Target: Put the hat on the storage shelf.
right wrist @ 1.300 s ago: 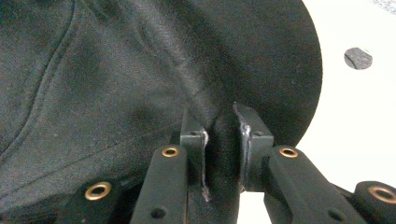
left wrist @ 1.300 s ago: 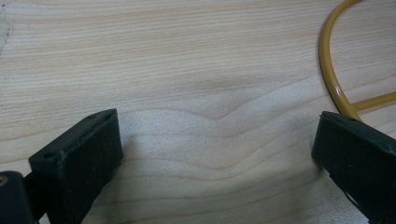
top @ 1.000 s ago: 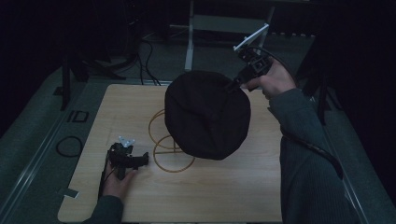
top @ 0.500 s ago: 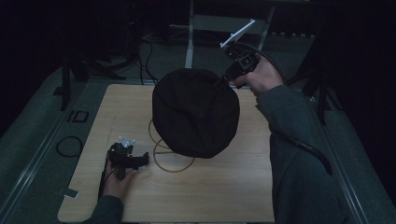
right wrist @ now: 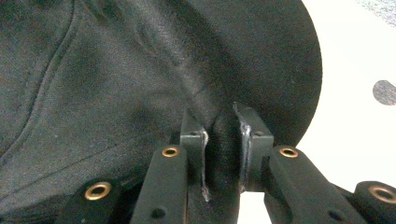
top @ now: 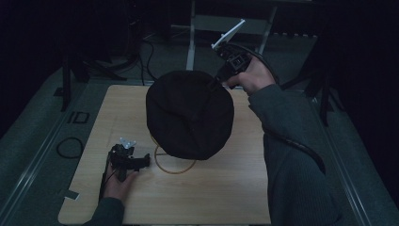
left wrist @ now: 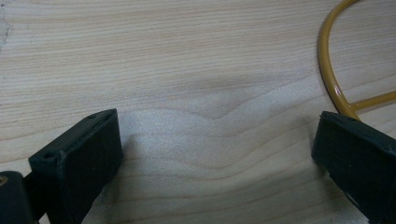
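Right tool (top: 217,84) clamped on black hat (top: 188,115), carrying it mid-counter; left tool (top: 141,162) gaped empty beside yellow ring (top: 175,167). Next: lowering.

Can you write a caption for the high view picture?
Right tongs lift a black hat above a yellow wire stand.

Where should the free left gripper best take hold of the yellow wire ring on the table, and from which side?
Probably the ring's near arc, beside the left gripper, from above: the thin wire lies flat, the jaws already stand open, and the black hat held above hides the far part.
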